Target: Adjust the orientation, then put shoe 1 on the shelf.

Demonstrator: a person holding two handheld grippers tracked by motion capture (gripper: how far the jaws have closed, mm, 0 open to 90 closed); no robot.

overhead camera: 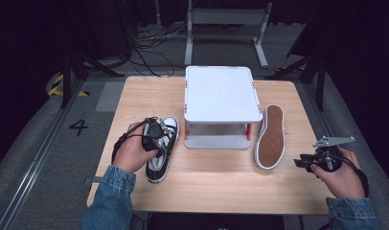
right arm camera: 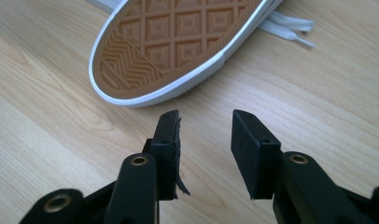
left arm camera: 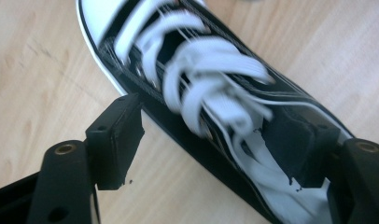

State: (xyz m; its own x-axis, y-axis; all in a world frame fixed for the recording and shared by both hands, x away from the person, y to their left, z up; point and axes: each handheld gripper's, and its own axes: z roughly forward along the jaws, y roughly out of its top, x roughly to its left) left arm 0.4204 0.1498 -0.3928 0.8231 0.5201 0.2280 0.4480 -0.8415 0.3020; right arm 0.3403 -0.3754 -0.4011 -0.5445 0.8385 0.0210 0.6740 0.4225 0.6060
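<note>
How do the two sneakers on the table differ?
The left sneaker stands upright, white laces showing; the right sneaker lies on its side, its brown sole on view. The left gripper straddles the left sneaker, whereas the right sneaker lies apart from the right gripper. Both flank the white stand.

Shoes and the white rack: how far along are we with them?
Done so far: nothing looks stowed; the white rack has a bare top and lower shelf. In hand: the left gripper stands open astride the upright black shoe left of the rack, pads not pressing. Left: the second shoe lies sole-up right of the rack, untouched, with the right gripper open just short of it.
</note>
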